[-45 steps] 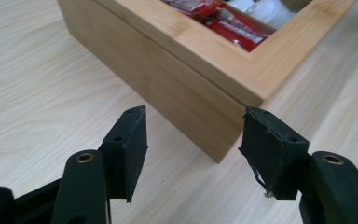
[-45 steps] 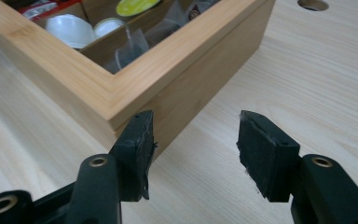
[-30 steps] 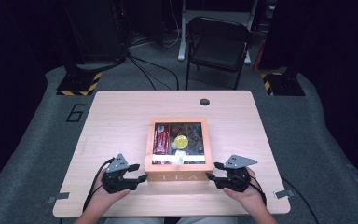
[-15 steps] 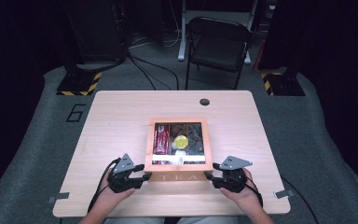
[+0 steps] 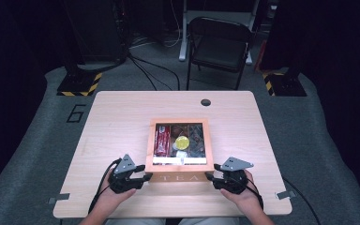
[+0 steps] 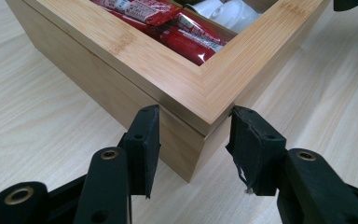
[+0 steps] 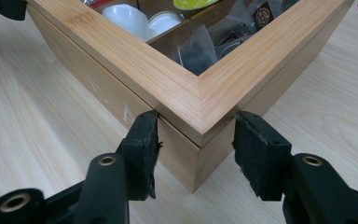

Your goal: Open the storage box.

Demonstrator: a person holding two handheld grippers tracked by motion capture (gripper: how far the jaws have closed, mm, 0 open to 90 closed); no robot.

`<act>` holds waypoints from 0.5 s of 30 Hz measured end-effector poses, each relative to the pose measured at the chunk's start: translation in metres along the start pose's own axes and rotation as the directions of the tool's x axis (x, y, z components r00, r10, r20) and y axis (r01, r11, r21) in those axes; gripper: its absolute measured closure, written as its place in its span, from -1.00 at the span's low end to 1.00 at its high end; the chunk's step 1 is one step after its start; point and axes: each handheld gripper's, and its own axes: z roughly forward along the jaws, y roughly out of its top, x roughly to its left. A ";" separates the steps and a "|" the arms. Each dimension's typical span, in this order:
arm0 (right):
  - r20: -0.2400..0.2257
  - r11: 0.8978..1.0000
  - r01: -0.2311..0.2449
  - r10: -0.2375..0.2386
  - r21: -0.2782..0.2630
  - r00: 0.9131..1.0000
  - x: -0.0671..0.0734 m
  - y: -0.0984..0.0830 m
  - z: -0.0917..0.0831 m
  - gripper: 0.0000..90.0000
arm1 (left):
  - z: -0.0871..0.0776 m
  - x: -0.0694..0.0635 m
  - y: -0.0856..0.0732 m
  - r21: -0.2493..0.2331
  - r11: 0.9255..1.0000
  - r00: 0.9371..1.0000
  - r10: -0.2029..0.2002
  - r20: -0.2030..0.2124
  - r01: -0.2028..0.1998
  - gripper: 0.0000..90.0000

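We see a square bamboo tea box [image 5: 180, 177] near the pale wood-grain tabletop's [image 5: 122, 117] front edge; each black claw, left [image 6: 193, 140] and right [image 7: 196, 142], has just closed, clamping a near corner.

- A light wooden table [image 5: 122, 122] stands on grey carpet [image 5: 318, 140], with a round cable hole [image 5: 206, 102] near its far edge.
- A dark folding chair [image 5: 220, 44] stands behind the table.
- Black stands with yellow-and-black striped bases [image 5: 77, 86] sit at left and right.
- Cables [image 5: 150, 70] trail across the floor.
- A "6" [image 5: 76, 113] marks the carpet.
- The surroundings are dark; light falls on the table.
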 end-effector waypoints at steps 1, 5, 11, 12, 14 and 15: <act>0.002 1.000 -0.002 0.002 0.000 1.000 0.000 0.000 0.000 0.12 | 0.000 0.000 0.000 -0.001 1.000 1.000 -0.003 0.002 0.003 0.19; 0.002 1.000 -0.005 0.005 -0.005 1.000 0.000 0.001 0.000 0.14 | 0.000 0.000 0.001 -0.007 1.000 1.000 -0.003 0.000 0.003 0.20; -0.003 1.000 -0.005 0.005 -0.009 1.000 -0.001 0.003 -0.001 0.16 | -0.001 -0.003 0.003 -0.007 1.000 1.000 0.004 -0.006 -0.005 0.19; -0.003 1.000 -0.006 0.006 -0.010 1.000 -0.001 0.003 -0.001 0.16 | -0.001 -0.003 0.004 -0.016 1.000 1.000 -0.003 -0.008 0.003 0.19; -0.004 1.000 -0.011 0.011 -0.015 1.000 -0.001 0.004 -0.001 0.16 | -0.001 -0.003 0.004 -0.018 1.000 1.000 -0.008 -0.005 0.007 0.19; -0.008 1.000 -0.016 0.016 -0.019 1.000 -0.001 0.004 -0.002 0.16 | -0.001 -0.002 0.005 -0.025 1.000 1.000 -0.012 -0.003 0.012 0.19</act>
